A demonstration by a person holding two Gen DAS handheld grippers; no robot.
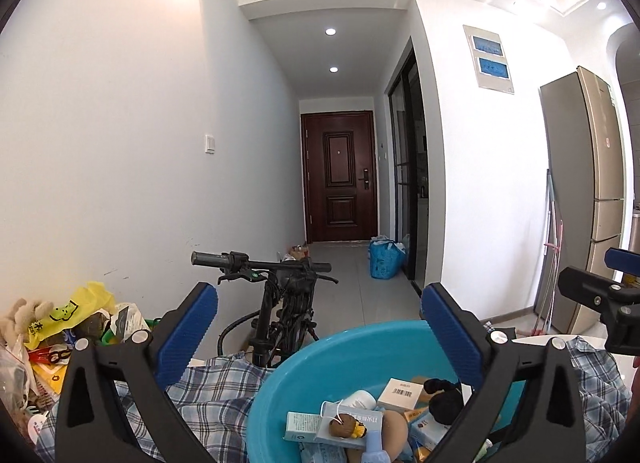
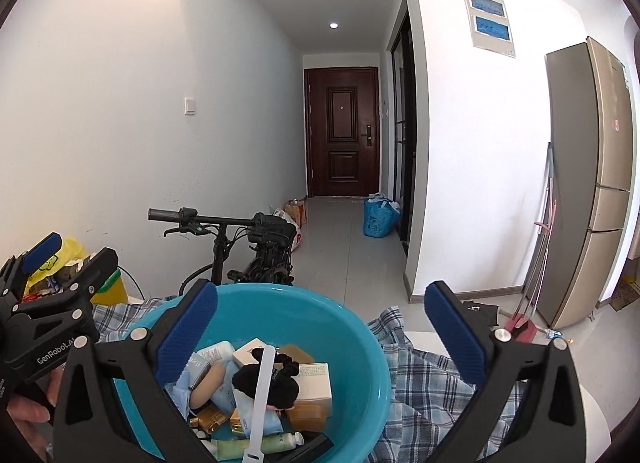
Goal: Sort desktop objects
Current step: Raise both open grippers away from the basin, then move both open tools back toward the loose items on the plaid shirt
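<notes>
A blue plastic basin (image 1: 320, 347) (image 2: 352, 327) sits on a plaid cloth (image 1: 212, 395) (image 2: 424, 387) and holds several small things: boxes (image 2: 316, 383), a black scrunchie (image 2: 280, 379), a green tube (image 2: 276, 441), a white strap (image 2: 262, 395) and a small brown toy (image 1: 344, 425). My left gripper (image 1: 320, 327) is open and empty, just above the basin's near left side. My right gripper (image 2: 320, 323) is open and empty over the basin. Each gripper shows in the other's view: the left one (image 2: 60, 263) and the right one (image 1: 596, 287).
A heap of bags, packets and a plush toy (image 1: 52, 327) lies at the left. A black scooter (image 1: 276, 303) stands behind the table. A fridge (image 2: 592, 183) stands at the right. A hallway leads to a dark door (image 1: 340, 175).
</notes>
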